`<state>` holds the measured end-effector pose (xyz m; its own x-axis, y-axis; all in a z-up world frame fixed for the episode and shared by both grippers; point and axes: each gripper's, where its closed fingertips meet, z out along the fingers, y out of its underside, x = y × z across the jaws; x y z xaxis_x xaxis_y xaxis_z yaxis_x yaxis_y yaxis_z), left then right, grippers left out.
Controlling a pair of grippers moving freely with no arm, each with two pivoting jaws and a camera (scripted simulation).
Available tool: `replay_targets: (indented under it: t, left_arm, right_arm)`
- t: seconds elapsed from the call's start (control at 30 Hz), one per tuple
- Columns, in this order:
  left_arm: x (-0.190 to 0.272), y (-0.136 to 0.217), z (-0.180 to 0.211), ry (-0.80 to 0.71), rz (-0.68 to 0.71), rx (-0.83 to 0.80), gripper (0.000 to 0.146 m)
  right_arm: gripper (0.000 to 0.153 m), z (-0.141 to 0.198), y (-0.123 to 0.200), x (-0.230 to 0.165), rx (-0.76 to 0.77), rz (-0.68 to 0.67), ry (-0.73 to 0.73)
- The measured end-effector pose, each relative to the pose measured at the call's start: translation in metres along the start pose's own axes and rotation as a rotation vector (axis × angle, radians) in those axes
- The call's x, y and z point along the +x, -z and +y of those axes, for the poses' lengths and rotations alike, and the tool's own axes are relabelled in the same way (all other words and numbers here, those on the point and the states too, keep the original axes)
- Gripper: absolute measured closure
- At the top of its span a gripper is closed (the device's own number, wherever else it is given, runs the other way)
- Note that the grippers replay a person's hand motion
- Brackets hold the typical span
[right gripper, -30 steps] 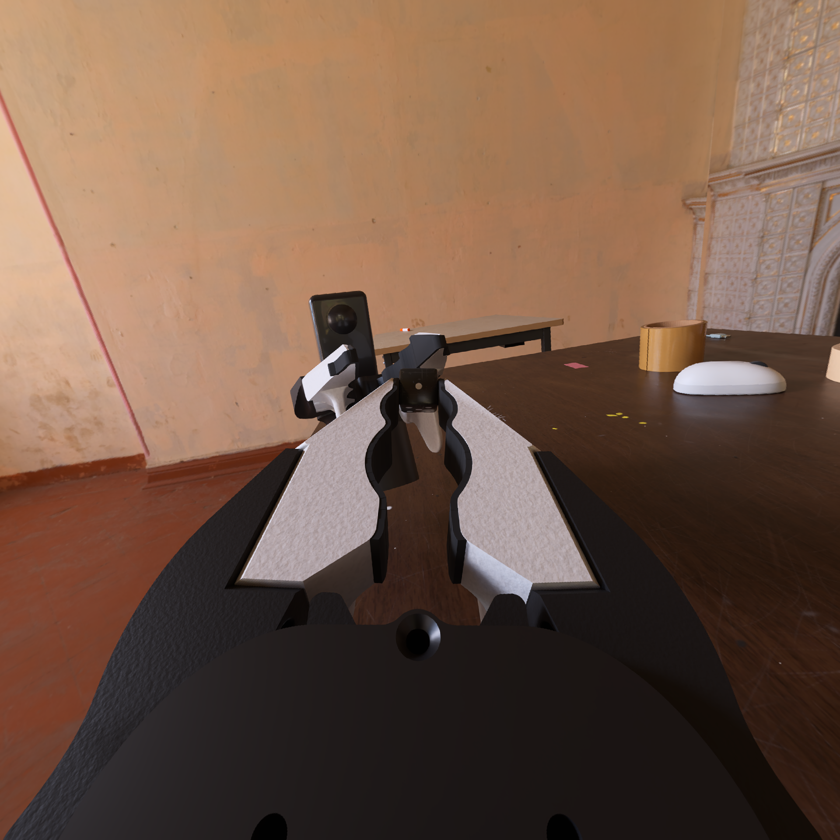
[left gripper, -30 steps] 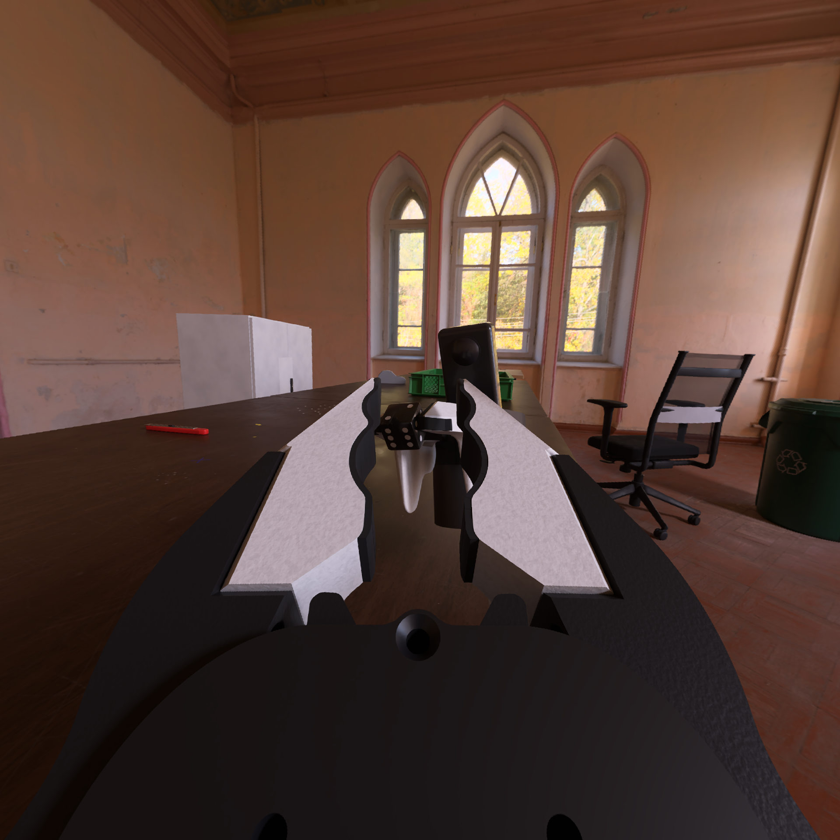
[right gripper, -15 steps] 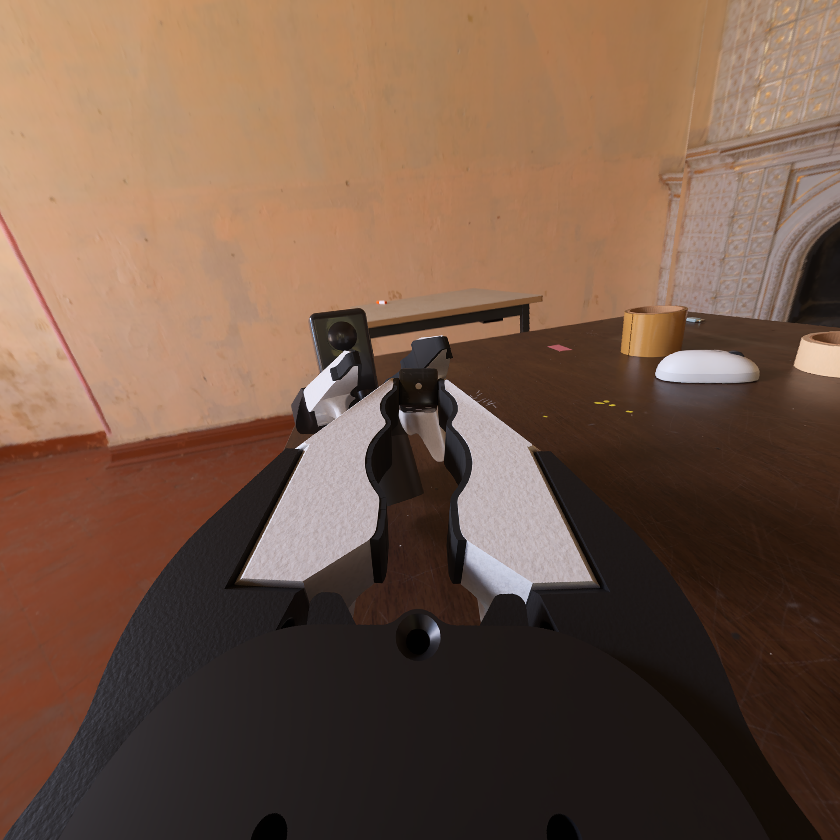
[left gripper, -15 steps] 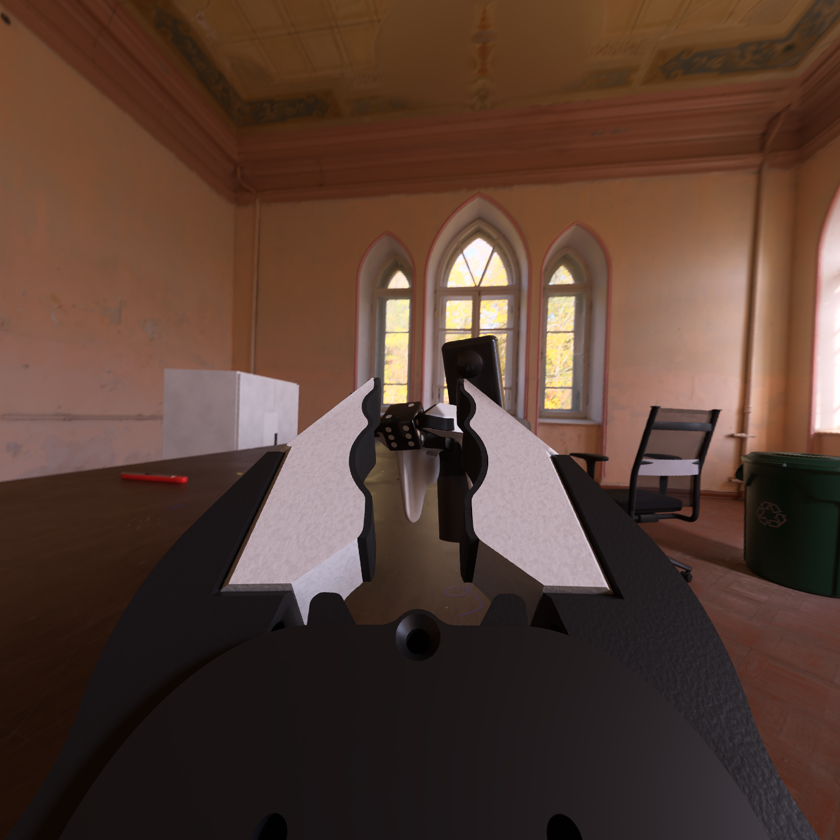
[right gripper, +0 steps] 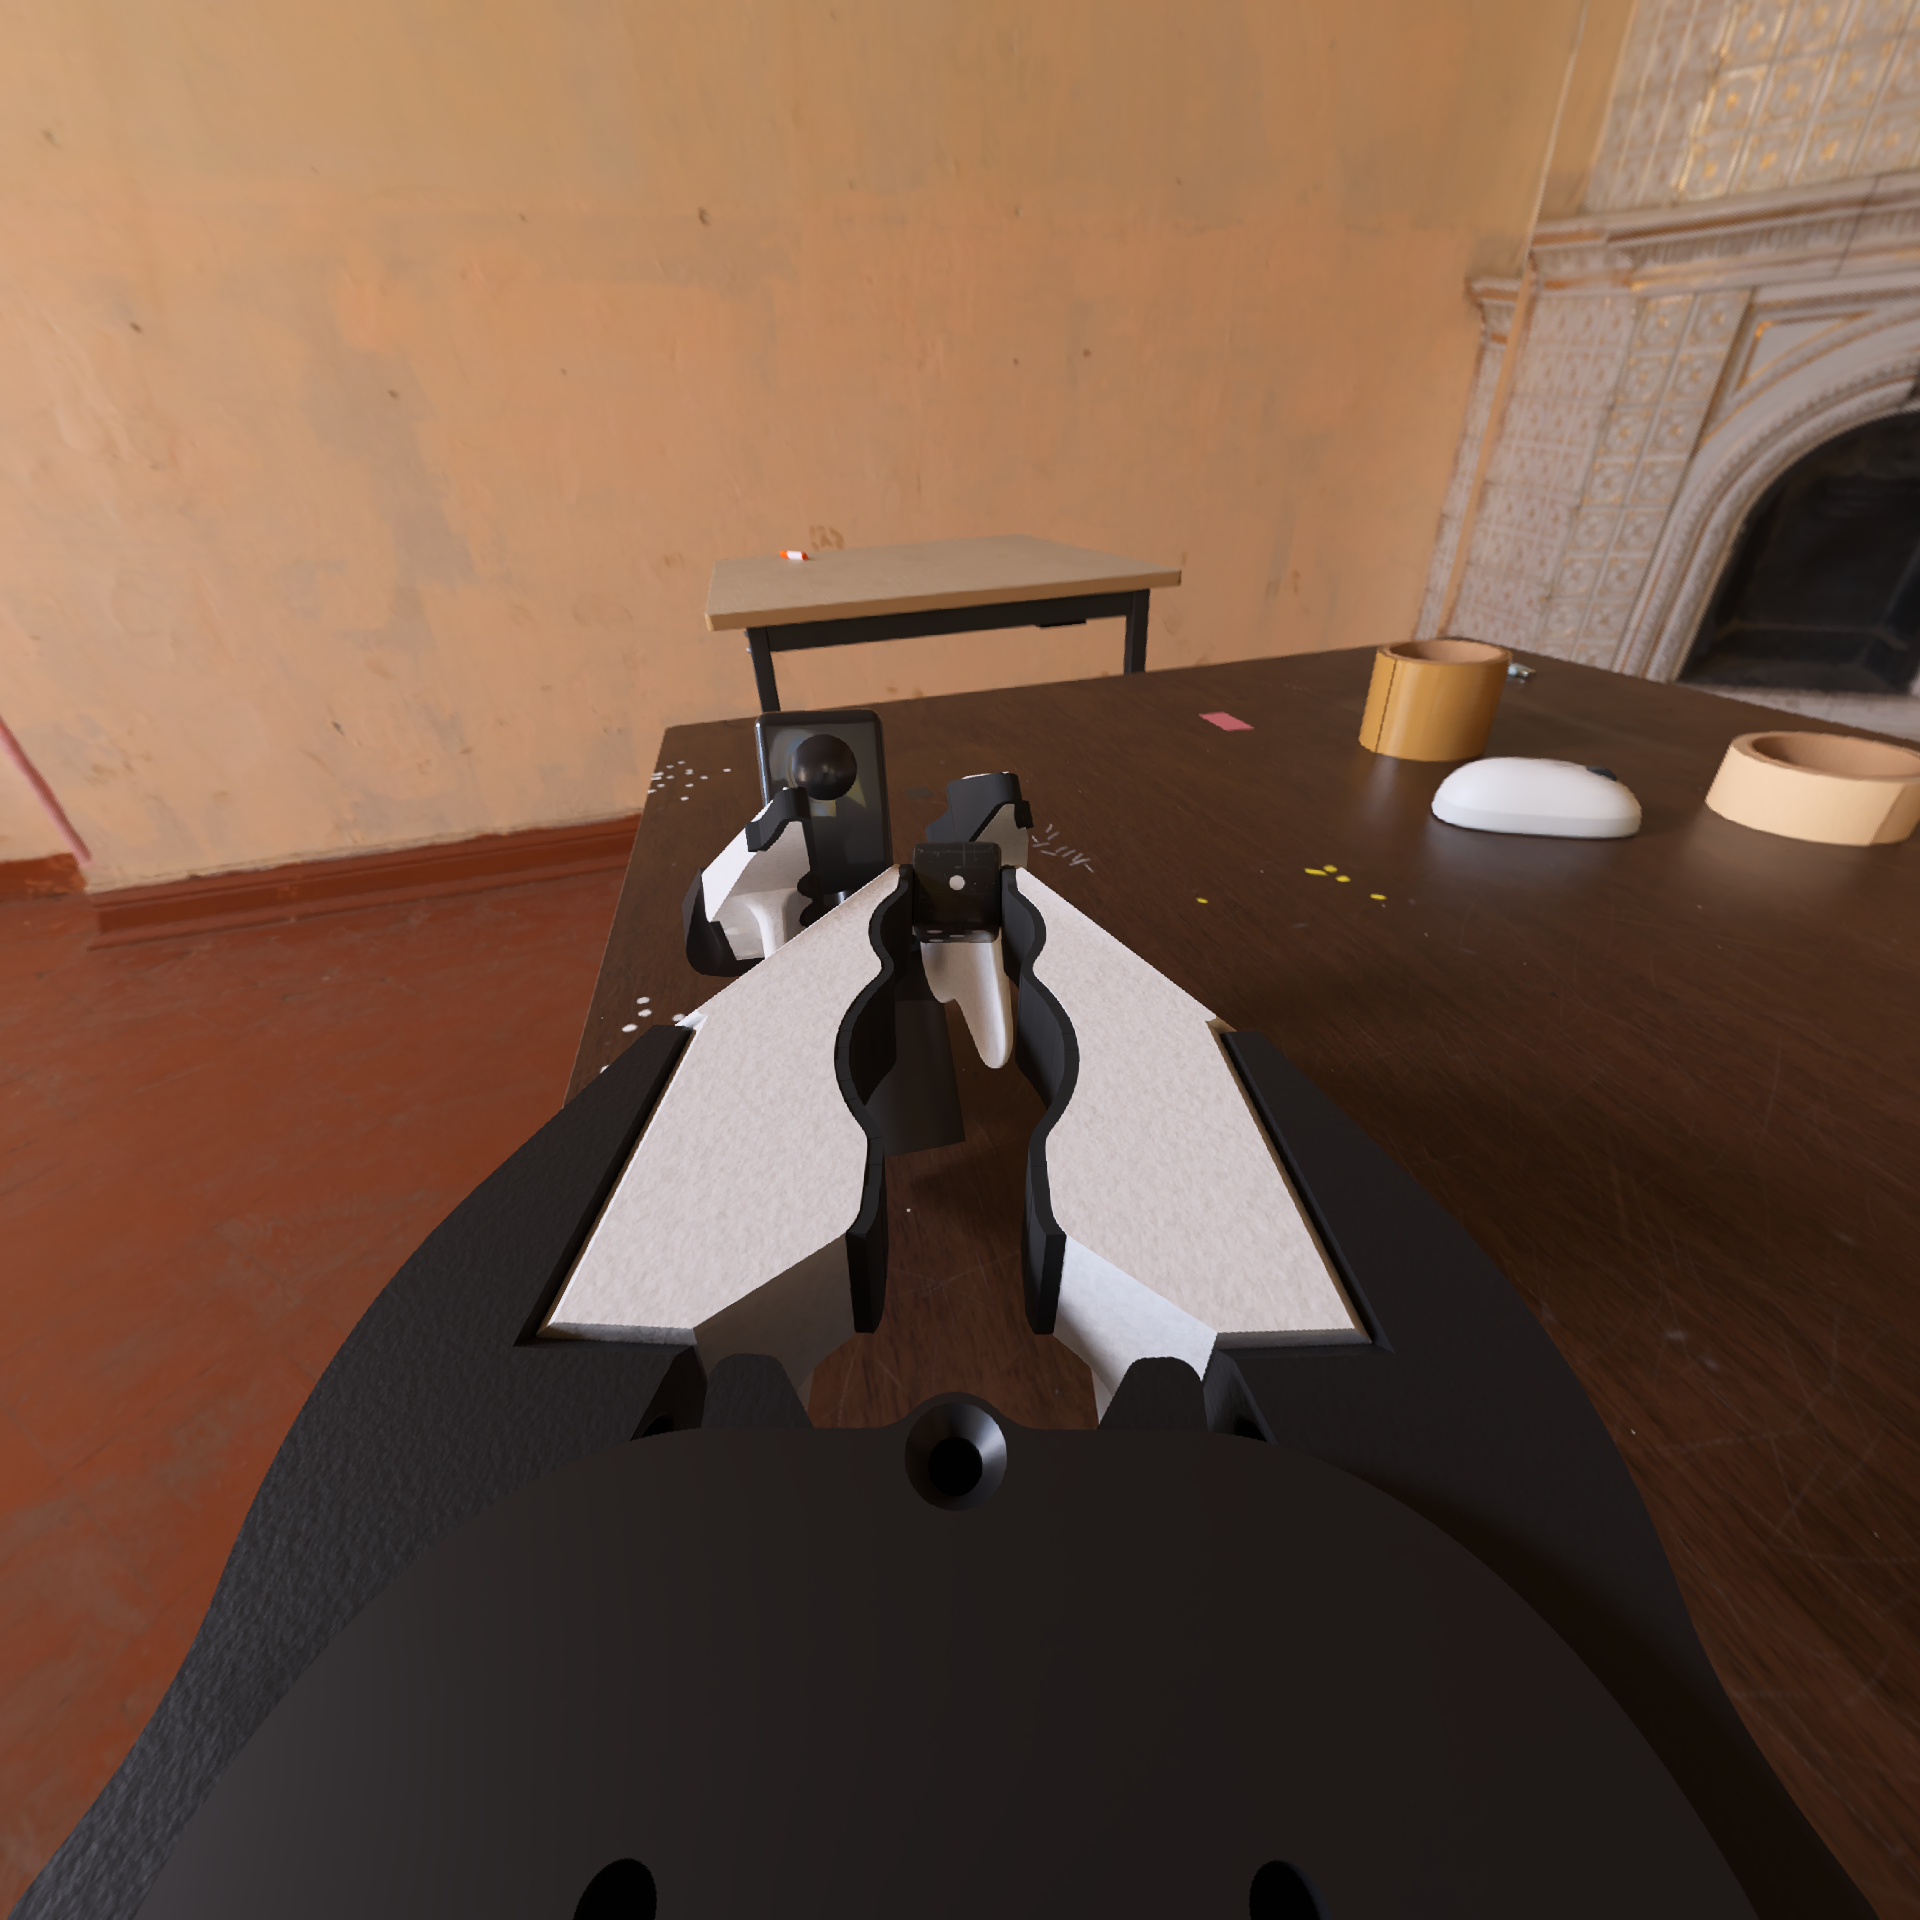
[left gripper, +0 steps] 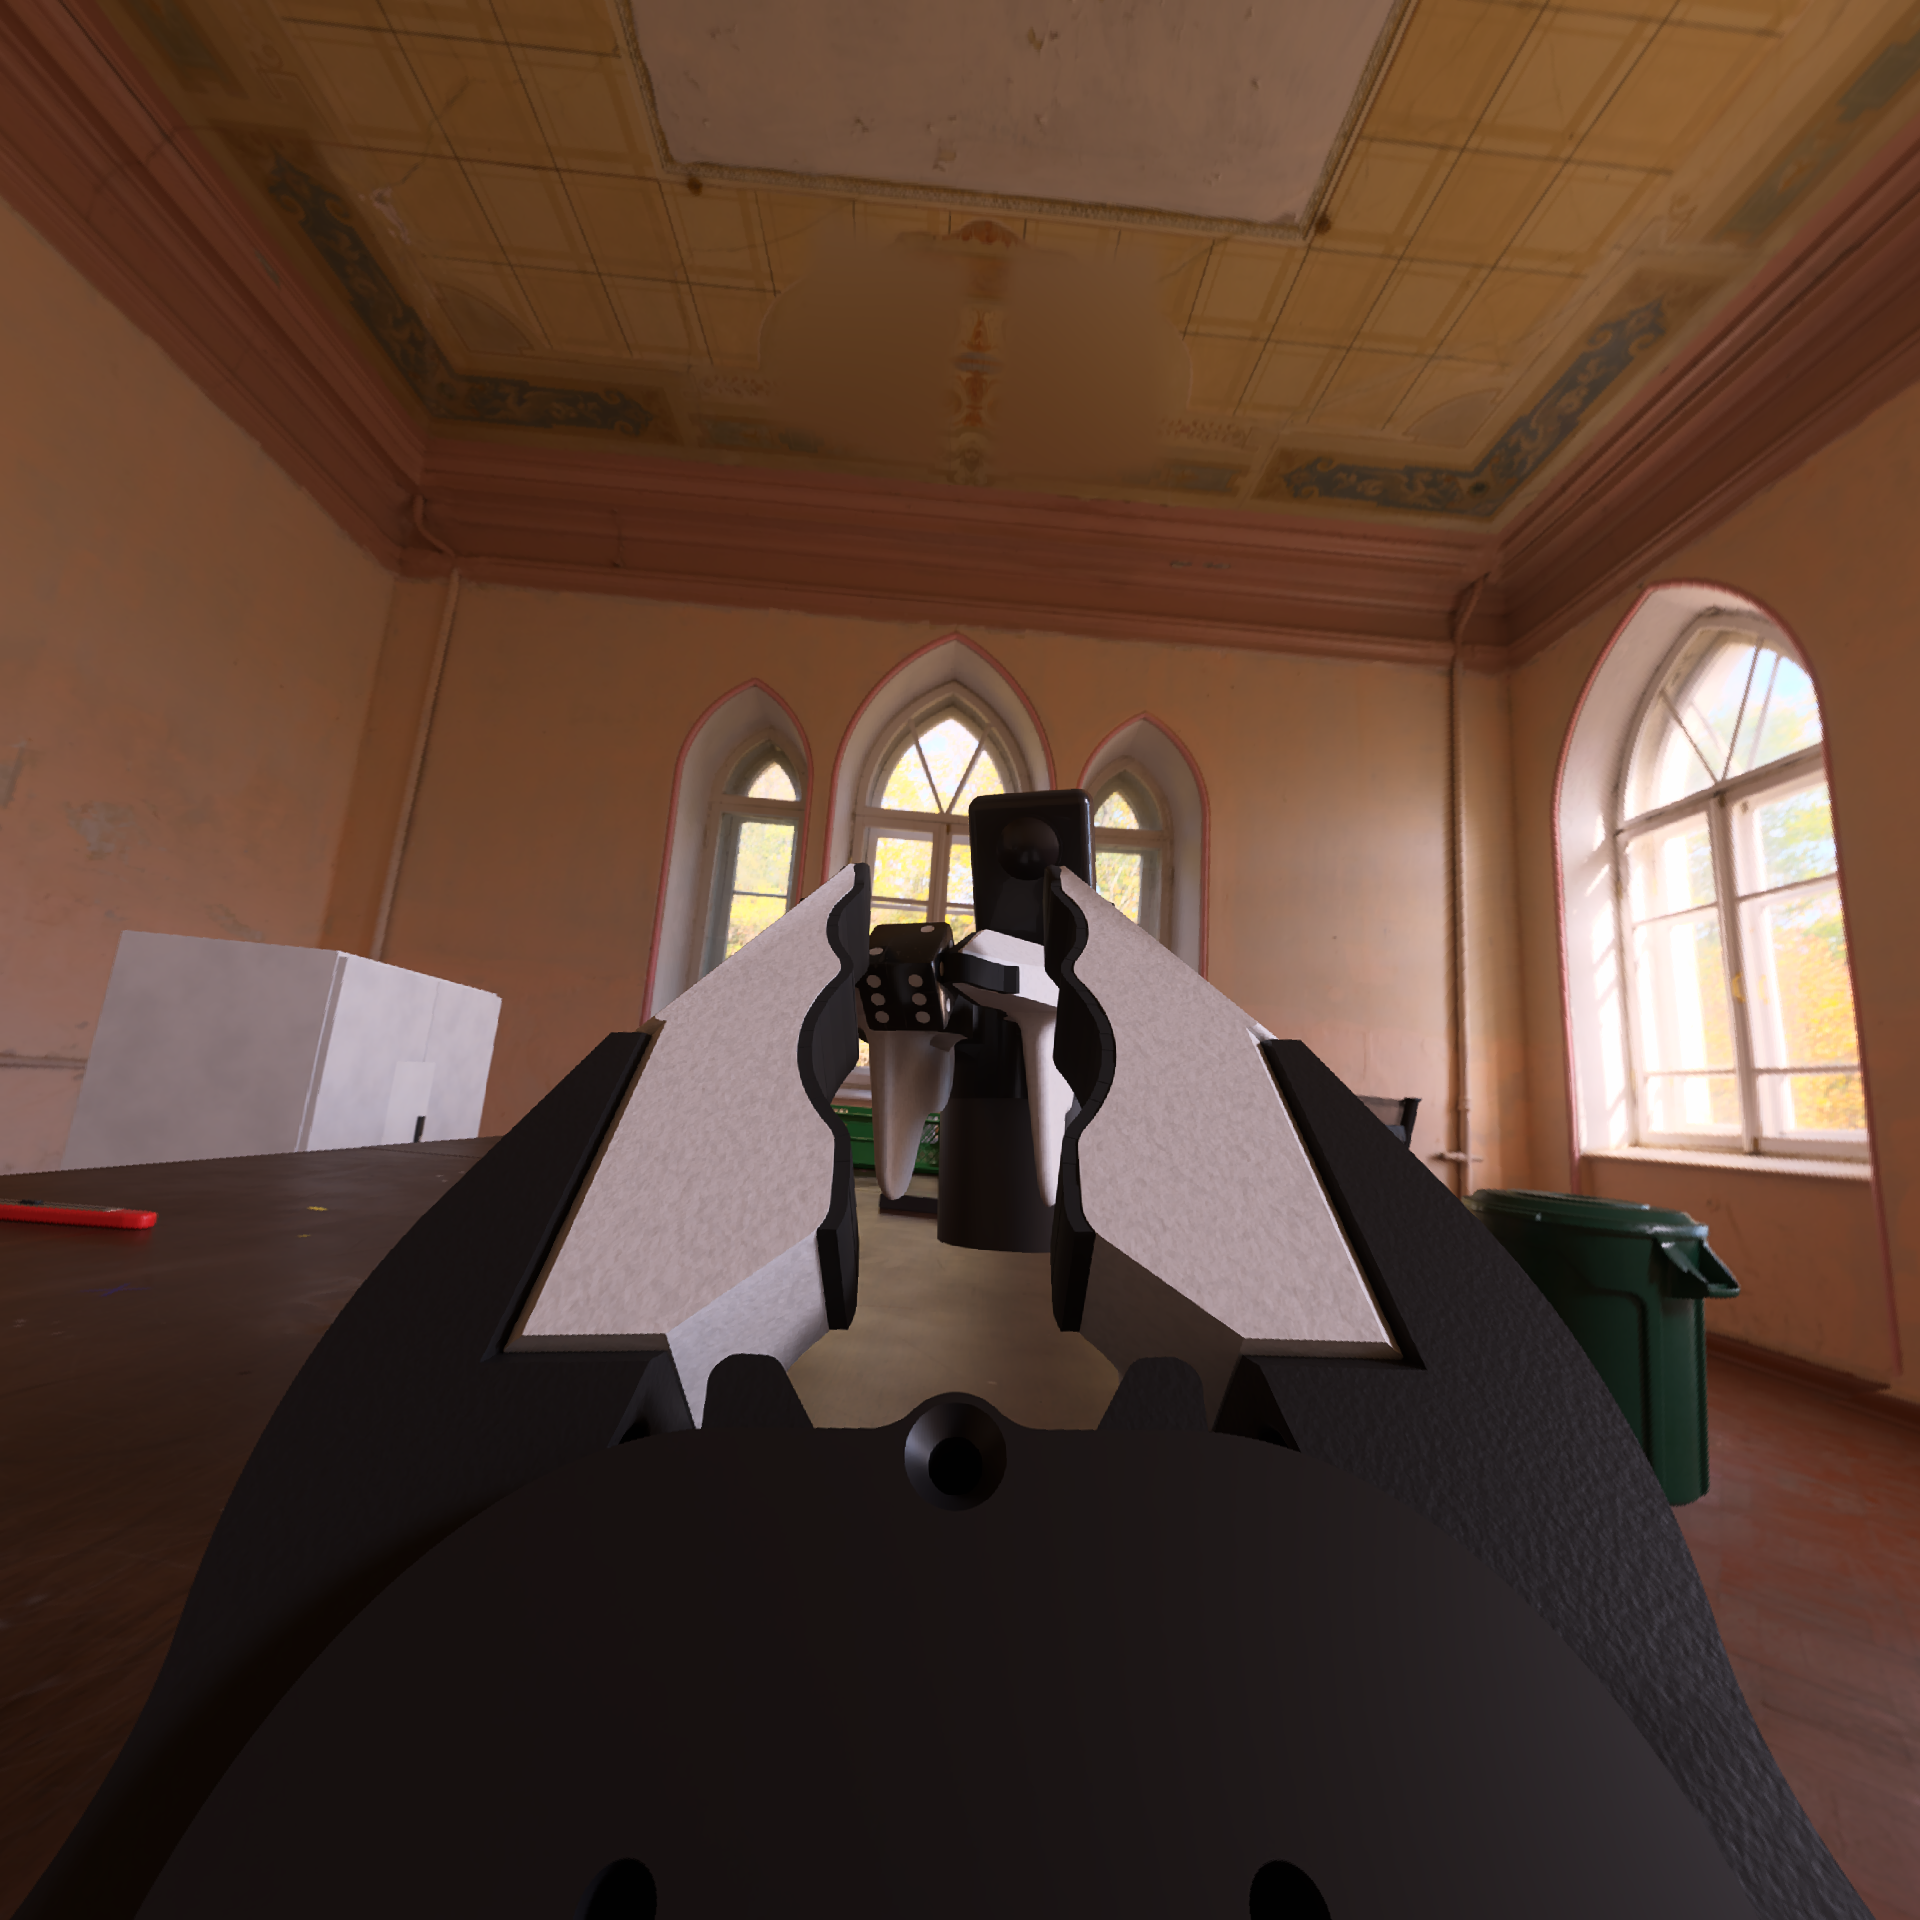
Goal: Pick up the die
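A: Start with the big things. What carries it all?

B: A dark table (right gripper: 1455,1091). Beyond its far edge stands a small desk (right gripper: 935,577). The left wrist view shows a white box (left gripper: 281,1049) behind the table and a green bin (left gripper: 1600,1320) on the floor to the right.

A: And the grippers?

B: They face each other, tip to tip. The right gripper (right gripper: 956,883) is clenched, with the die pinched between its fingertips. The left gripper (left gripper: 956,914) has its jaws spread and grips nothing. One of its fingers lies behind and below the die in the right wrist view, and the other stands well off to the side.

A: Does the left one touch the die?

B: I cannot tell. In its own view the die sits close by its left fingertip and clear of the right one.

A: What smaller things are there?

B: Two tape rolls, a tall brown one (right gripper: 1432,701) and a flat tan one (right gripper: 1813,784), with a white mouse (right gripper: 1536,795) between them. All three are well apart from the grippers. A red tool (left gripper: 78,1214) lies on the table far to the left.

A: And the die itself?

B: The die (left gripper: 902,982) is black with white pips and is held up off the table near its edge.
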<state>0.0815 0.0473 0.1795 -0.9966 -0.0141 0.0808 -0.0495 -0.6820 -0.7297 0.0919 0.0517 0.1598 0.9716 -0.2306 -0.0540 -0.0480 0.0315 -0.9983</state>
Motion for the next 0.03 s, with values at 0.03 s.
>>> replay_targets:
  t: [0.03]
  left_arm:
    - [-0.0002,0.0003,-0.0003,0.008,0.001,0.007,0.113]
  right_arm:
    - [0.137,0.0001,-0.0003,-0.0001,-0.012,0.01,-0.004]
